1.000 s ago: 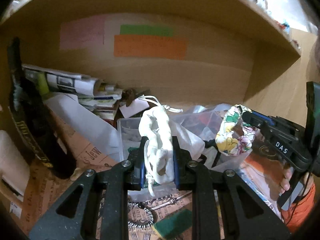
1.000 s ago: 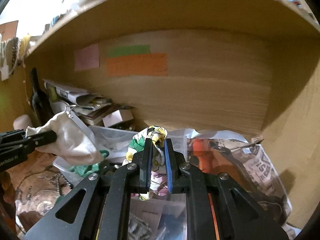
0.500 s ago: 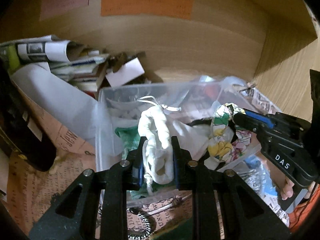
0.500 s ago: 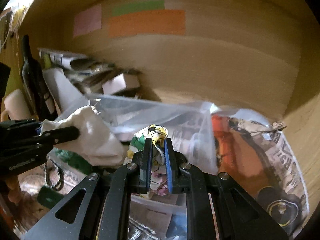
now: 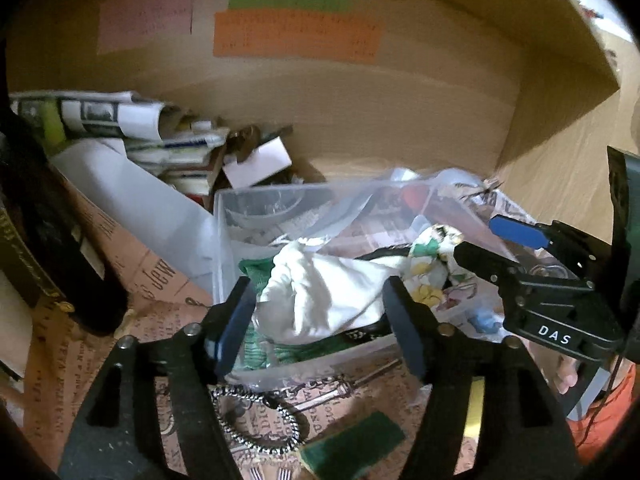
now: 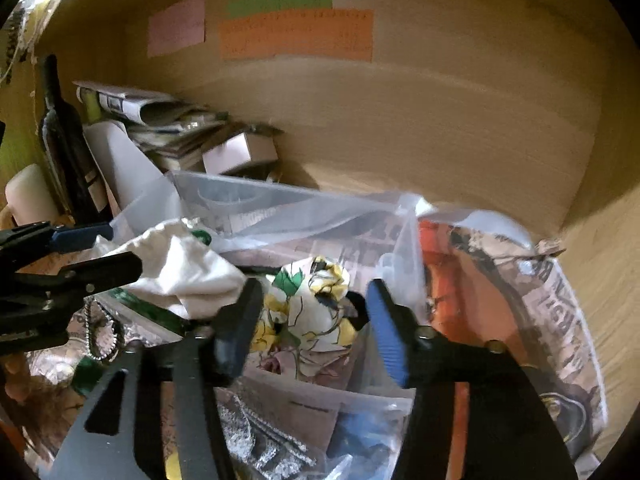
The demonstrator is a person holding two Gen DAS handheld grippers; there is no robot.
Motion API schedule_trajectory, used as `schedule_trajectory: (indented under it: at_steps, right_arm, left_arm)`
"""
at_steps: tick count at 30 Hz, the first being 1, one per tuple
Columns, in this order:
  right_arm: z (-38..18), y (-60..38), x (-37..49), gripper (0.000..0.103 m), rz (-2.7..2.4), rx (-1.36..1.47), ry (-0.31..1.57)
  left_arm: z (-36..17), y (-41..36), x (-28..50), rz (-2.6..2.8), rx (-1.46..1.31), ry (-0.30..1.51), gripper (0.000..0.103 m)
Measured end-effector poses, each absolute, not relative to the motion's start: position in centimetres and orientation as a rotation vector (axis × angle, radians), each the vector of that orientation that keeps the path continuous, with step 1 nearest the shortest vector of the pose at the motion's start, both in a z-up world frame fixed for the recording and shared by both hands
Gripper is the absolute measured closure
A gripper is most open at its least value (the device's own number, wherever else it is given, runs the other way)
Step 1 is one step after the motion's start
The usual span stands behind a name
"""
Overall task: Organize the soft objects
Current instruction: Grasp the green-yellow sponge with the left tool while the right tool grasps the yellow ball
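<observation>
A white cloth pouch (image 5: 320, 292) lies in a clear plastic bin (image 5: 228, 216), on green fabric (image 5: 256, 276). My left gripper (image 5: 320, 312) is open, its jaws wide on either side of the pouch. A floral cloth (image 6: 316, 308) lies in the same bin to the pouch's right; it also shows in the left wrist view (image 5: 428, 268). My right gripper (image 6: 316, 320) is open around the floral cloth and holds nothing. The pouch also shows in the right wrist view (image 6: 180, 268).
The bin stands in a wooden shelf nook with paper labels (image 5: 296, 36) on the back wall. Rolled newspapers (image 5: 100, 116), a dark bottle (image 5: 52, 240) and a white roll (image 5: 132, 196) crowd the left. A chain (image 5: 256, 420) and green sponge (image 5: 352, 444) lie in front. A newspaper-wrapped bag (image 6: 520, 300) sits right.
Both grippers lowered their cloths into the bin and opened. The white pouch and the floral cloth now lie loose in the bin.
</observation>
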State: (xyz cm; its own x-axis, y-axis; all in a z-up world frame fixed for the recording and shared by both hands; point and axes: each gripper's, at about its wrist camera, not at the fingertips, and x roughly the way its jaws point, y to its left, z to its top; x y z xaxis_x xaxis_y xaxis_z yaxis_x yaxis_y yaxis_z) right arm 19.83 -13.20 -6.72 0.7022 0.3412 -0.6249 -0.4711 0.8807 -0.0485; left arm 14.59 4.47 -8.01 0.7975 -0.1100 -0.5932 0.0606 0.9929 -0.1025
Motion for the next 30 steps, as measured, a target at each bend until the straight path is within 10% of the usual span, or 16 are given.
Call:
schedule_trajectory:
  at_steps: [8, 15, 30]
  right_arm:
    - [-3.6, -14.3, 16.9, 0.022, 0.456, -0.191, 0.54]
    - [-2.0, -15.2, 14.0, 0.017, 0.473, -0.176, 0.477]
    - [-6.1, -15.9, 10.6, 0.016, 0.492, -0.168, 0.605]
  left_arm:
    - [-5.3, 4.5, 11.6, -0.09, -0.086, 0.552, 0.024]
    - [-4.0, 4.5, 8.5, -0.084, -0.083, 0.479, 0.006]
    - [-10.0, 3.8, 6.4, -0.08, -0.089, 0.659, 0.005]
